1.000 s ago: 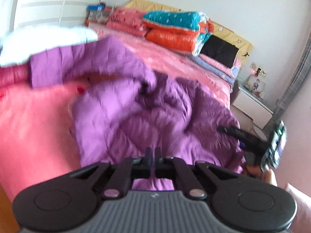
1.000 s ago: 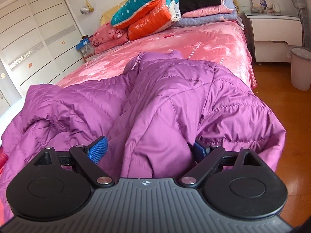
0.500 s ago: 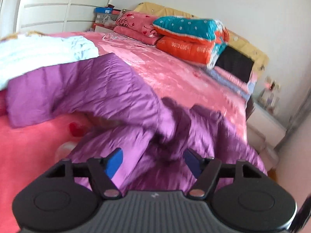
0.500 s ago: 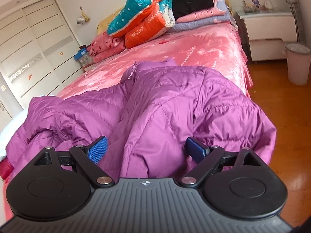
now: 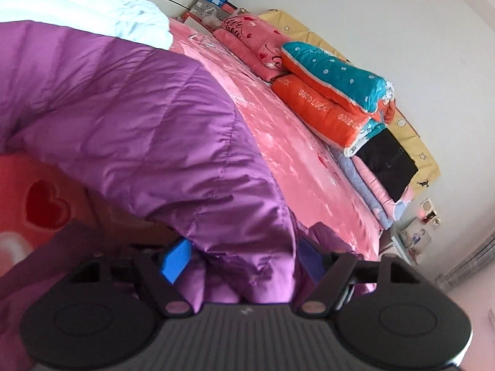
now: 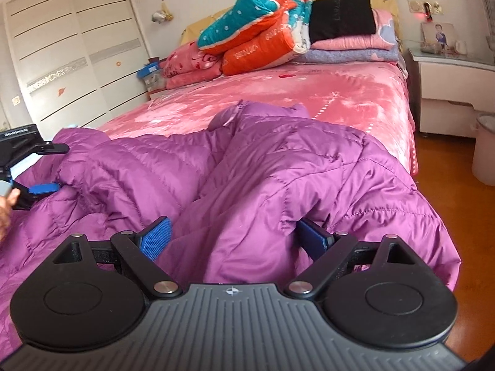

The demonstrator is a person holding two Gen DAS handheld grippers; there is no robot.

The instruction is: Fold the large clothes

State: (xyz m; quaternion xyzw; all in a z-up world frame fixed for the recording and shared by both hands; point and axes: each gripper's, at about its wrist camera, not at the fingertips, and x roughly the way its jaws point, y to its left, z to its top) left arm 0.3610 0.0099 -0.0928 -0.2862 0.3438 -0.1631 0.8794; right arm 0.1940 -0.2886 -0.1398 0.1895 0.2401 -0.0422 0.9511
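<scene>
A: Where is the purple down jacket (image 6: 278,179) lying?

B: Spread crumpled over the near end of the pink bed (image 6: 309,95), filling the lower half of the right wrist view. Its edge at four o'clock hangs over the bed's side above the wooden floor (image 6: 448,191).

A: And the right tongs (image 6: 235,241)?

B: Jaws stand wide apart, with a puffed fold of the jacket bulging up between the blue pads (image 6: 154,241). Whether the pads actually press on the fabric, I cannot tell.

A: The left tongs (image 5: 244,259)?

B: Their jaws have just been opening. They now stand wide, straddling a rolled ridge of the jacket (image 5: 139,117) that runs from ten o'clock down to six. The blue pad (image 5: 176,258) sits just beside the cloth; no grip shows. In the right wrist view those same tongs (image 6: 37,167) appear at nine o'clock, gaping over the jacket's far edge, with part of a hand (image 6: 7,207) behind them.

A: What else is on the bed?

B: A folded teal and orange quilt (image 6: 256,31) at twelve o'clock, with a black folded garment (image 6: 340,15) on pink bedding beside it. A white nightstand (image 6: 448,92) stands at two o'clock.
</scene>
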